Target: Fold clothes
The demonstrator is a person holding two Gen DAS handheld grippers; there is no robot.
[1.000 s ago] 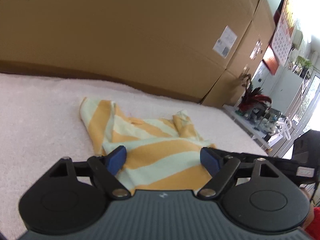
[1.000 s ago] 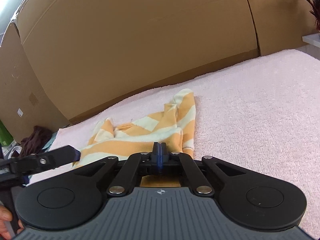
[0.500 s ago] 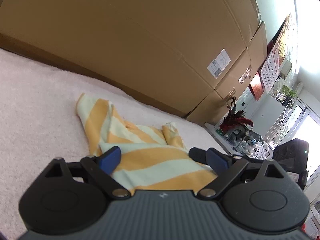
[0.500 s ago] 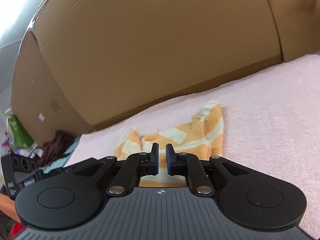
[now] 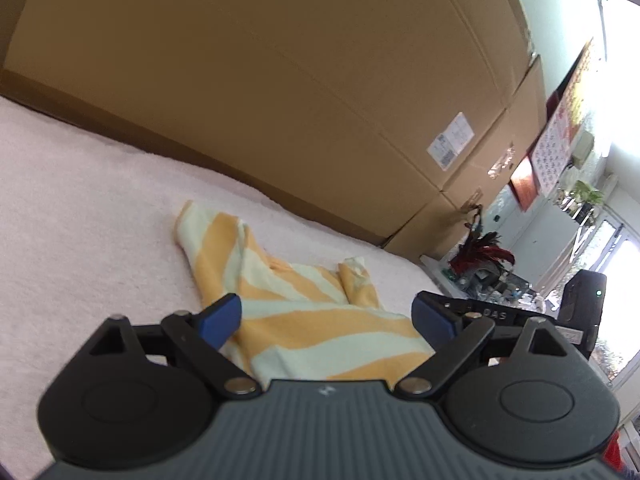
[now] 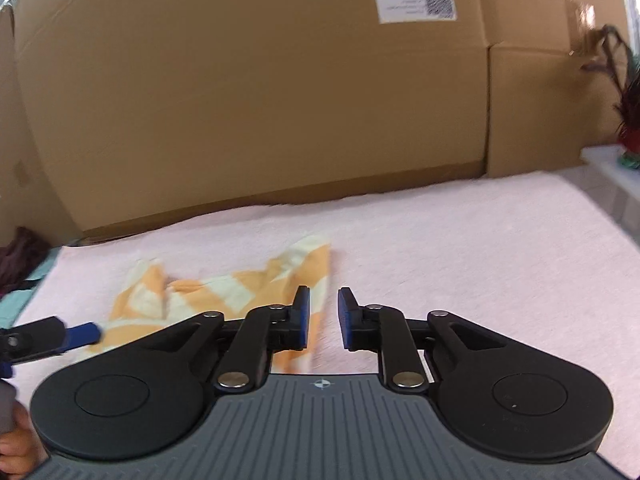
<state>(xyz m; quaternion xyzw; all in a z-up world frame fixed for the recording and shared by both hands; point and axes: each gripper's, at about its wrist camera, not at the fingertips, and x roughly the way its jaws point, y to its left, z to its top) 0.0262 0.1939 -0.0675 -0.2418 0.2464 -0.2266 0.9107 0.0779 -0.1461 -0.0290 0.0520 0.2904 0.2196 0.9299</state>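
An orange and pale-yellow striped garment (image 5: 312,320) lies crumpled on the pink towelling surface (image 5: 80,220). My left gripper (image 5: 326,312) hovers over its near part. Its jaws are wide apart and closing slightly, and the cloth lies below them untouched. My right gripper (image 6: 324,312) hangs above the garment's (image 6: 224,284) right edge. Its jaws are opening with a narrow gap and nothing between the pads. One blue finger (image 6: 80,332) of the left gripper shows at the left of the right wrist view.
Large cardboard boxes (image 6: 260,100) wall off the back of the surface (image 6: 480,260). Dark clothes (image 6: 20,252) lie off its left end. A red-leaved plant (image 5: 484,252) and a cluttered shelf stand past its right end. A hand (image 6: 16,448) shows at bottom left.
The right gripper's jaws went from shut to slightly parted, and it lifted off the garment's right edge. The left view rolled and drifted a little; its jaws stayed wide.
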